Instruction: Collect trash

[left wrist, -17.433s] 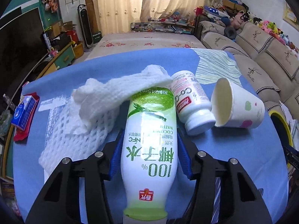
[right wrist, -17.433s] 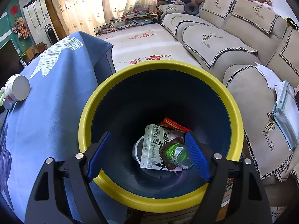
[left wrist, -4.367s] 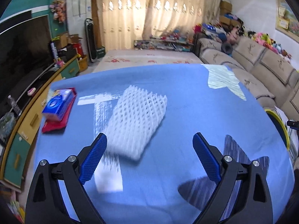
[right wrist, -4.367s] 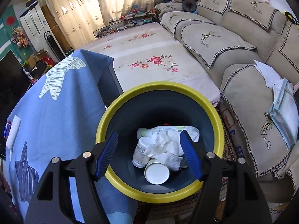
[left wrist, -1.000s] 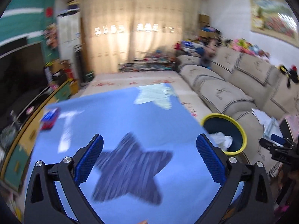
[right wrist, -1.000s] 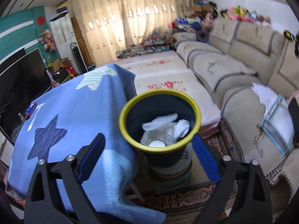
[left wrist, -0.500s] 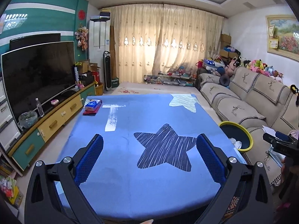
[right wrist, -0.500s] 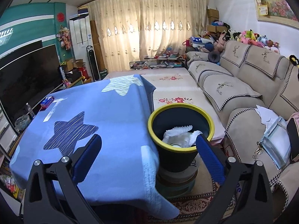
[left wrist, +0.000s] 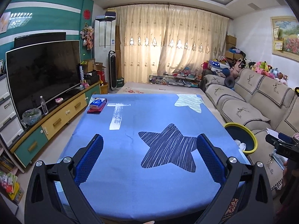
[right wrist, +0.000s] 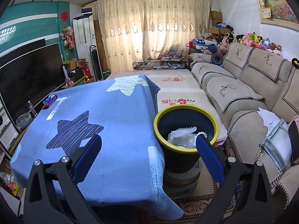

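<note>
Both grippers, left gripper (left wrist: pixel 149 156) and right gripper (right wrist: pixel 148 155), have fingers wide apart, holding nothing — the full bin (right wrist: pixel 186 128) beside the bench (left wrist: pixel 149 115) could spill if bumped.

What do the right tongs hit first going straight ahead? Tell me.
Probably the blue tablecloth near its edge beside the yellow-rimmed bin. The open right tongs hold nothing, and nothing lies between. Depth is uncertain through the fisheye.

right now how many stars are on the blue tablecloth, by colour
Dark navy striped star: 1
Pale white striped star: 1
Total: 2 stars on the blue tablecloth
</note>
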Demonstrator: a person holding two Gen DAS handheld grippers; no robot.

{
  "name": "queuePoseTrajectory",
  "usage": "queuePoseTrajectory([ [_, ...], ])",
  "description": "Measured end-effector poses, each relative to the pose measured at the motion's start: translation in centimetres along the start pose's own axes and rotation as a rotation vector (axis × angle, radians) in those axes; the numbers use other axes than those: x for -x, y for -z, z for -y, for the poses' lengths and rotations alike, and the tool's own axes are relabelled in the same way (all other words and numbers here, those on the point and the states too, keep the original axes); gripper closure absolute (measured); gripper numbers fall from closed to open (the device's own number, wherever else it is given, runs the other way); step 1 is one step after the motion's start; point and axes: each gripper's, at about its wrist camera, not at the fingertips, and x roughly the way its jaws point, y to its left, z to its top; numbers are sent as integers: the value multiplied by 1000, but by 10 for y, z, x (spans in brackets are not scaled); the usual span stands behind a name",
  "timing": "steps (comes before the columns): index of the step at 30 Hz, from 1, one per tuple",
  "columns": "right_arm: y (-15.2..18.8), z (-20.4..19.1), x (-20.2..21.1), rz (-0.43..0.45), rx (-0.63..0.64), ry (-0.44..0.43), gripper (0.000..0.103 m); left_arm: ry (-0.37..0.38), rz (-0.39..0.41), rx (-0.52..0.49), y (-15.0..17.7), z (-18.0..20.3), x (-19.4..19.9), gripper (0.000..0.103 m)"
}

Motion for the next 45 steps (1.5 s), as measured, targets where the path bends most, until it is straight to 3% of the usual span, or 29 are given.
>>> queuePoseTrajectory([
  [45,5,0,-4,-1,-13,-16,7,15,-23,4,4,5,-14,5],
])
